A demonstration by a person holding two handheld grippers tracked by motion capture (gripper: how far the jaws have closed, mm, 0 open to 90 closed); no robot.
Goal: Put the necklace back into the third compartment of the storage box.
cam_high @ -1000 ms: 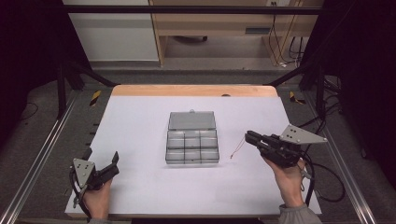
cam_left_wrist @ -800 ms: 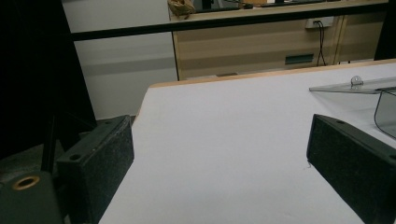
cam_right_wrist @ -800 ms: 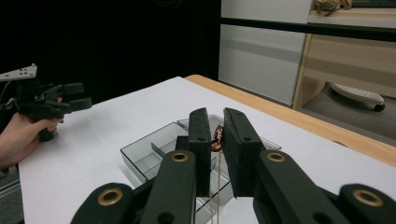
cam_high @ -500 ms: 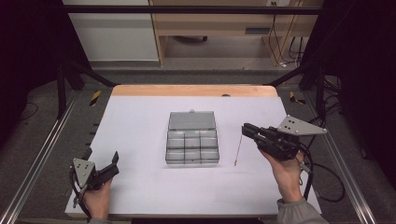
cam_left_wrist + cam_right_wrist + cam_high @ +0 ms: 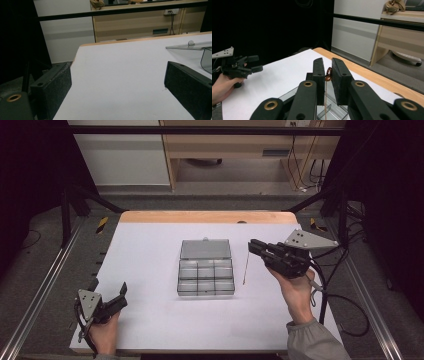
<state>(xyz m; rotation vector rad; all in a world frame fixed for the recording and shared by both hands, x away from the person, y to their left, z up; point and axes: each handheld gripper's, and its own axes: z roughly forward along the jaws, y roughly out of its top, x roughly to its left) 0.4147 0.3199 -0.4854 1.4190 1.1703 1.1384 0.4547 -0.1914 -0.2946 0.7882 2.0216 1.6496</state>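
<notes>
A clear plastic compartment box [image 5: 206,279] lies mid-table with its lid [image 5: 205,249] folded open toward the back. My right gripper [image 5: 251,243] hovers just right of the box, shut on a thin chain [image 5: 245,267] that hangs straight down beside the box's right edge. In the right gripper view, the chain's copper clasp [image 5: 328,74] sits pinched between the jaws of my right gripper [image 5: 327,67], and the chain [image 5: 325,100] dangles over the box [image 5: 332,110]. My left gripper [image 5: 108,286] rests open at the near left corner, its jaws wide with nothing between them [image 5: 117,82].
The white table top [image 5: 150,250] has a wooden strip [image 5: 205,216] along its far edge. Metal rails [image 5: 45,285] run along both sides. A cable [image 5: 340,295] trails from the right gripper. The box lid's edge [image 5: 190,46] lies ahead and to the right of the left jaws.
My right gripper has risen and drifted toward the back of the table, lifting the chain so it hangs freely. The left gripper has stayed put.
</notes>
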